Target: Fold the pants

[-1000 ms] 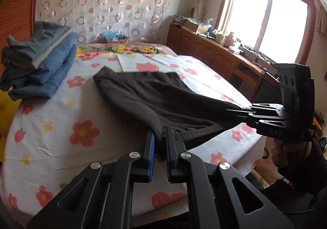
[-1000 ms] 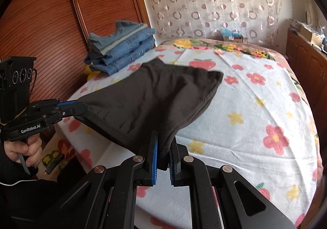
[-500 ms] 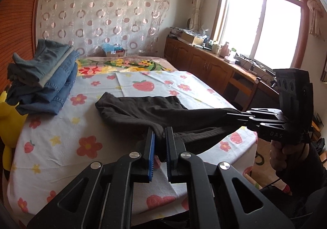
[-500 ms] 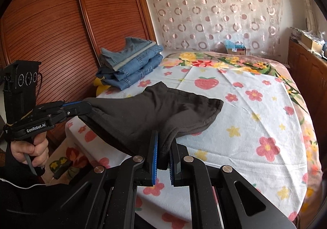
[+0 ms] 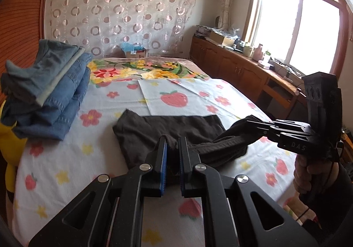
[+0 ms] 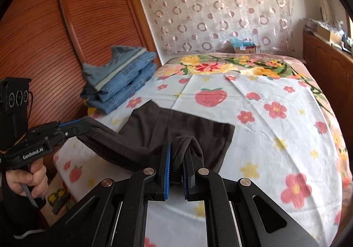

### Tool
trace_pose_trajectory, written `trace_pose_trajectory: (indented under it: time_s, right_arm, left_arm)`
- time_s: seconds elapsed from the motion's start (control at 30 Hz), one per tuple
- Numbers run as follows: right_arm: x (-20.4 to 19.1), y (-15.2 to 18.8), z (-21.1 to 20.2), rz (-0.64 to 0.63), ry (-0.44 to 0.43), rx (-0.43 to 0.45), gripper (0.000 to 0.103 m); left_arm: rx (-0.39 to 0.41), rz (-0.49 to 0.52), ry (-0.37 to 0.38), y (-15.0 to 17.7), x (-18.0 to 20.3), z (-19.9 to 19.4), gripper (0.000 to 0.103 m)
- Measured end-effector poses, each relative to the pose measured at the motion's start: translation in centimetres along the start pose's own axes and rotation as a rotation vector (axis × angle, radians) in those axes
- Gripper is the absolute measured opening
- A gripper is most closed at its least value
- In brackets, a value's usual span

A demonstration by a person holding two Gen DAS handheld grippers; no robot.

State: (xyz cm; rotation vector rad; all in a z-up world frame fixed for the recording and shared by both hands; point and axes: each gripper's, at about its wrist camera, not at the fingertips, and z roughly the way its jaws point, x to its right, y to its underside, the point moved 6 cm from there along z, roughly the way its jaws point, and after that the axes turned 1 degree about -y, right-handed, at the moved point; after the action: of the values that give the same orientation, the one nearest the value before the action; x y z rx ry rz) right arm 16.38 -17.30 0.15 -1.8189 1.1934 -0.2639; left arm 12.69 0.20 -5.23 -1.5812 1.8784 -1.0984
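Dark brown pants (image 5: 176, 127) (image 6: 176, 130) lie on the flowered bed sheet (image 5: 66, 158) (image 6: 275, 136), their near edge lifted off the bed. My left gripper (image 5: 172, 140) is shut on the left end of that edge. My right gripper (image 6: 177, 145) is shut on the right end, with cloth bunched between its blue pads. Each gripper shows in the other's view: the right one (image 5: 251, 122) at the right, the left one (image 6: 88, 126) at the left. The far part of the pants rests flat on the sheet.
A stack of folded blue jeans (image 5: 44, 92) (image 6: 119, 79) sits at the bed's left side by the wooden wardrobe doors (image 6: 55, 37). A wooden cabinet (image 5: 242, 70) with clutter runs under the window on the right. A small box (image 6: 242, 46) stands at the bed's head.
Both grippers have pulled back toward the bed's near edge with the pants. The cloth, raised and draped before, now lies flatter on the sheet and nearer to me.
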Motion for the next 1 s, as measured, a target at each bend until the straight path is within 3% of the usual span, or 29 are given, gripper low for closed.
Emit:
trace_pose_trajectory:
  time_s: [0.43,0.57,0.6,0.67,0.7,0.77,0.83,1.0]
  right_arm:
    - [1.2,-1.1,4.9,0.001,0.047,-0.059,0.012]
    - [1.2,-1.3,4.8,-0.020,0.062,-0.054,0.030]
    - [1.4,-1.3,4.5,-0.024,0.068,-0.047,0.037]
    - [1.6,-1.4,3.8,-0.030,0.071,-0.027,0.038]
    - [1.8,-1.3,3.5,-0.032,0.069,-0.021,0.038]
    - [2.1,-1.1,2.8,-0.032,0.075,-0.011,0.039]
    - [2.5,-0.6,2.4,-0.036,0.083,-0.006,0.039]
    - [3.2,0.7,1.5,-0.027,0.091,-0.014,0.039]
  left_arm:
    - [-0.069,-0.014,-0.051,-1.0,-2.1,4.9,0.011]
    - [-0.069,-0.011,-0.065,-1.0,-2.3,5.0,0.018]
    - [-0.070,-0.008,-0.069,-1.0,-2.4,5.0,0.023]
    - [-0.067,-0.006,-0.080,-0.9,-2.6,4.7,0.035]
    - [-0.062,-0.008,-0.078,-0.9,-2.7,4.6,0.046]
    - [-0.061,-0.013,-0.061,-0.7,-2.8,4.3,0.056]
    - [-0.066,-0.014,-0.060,-0.4,-2.9,4.2,0.075]
    - [-0.074,-0.021,-0.059,0.8,-3.0,4.1,0.075]
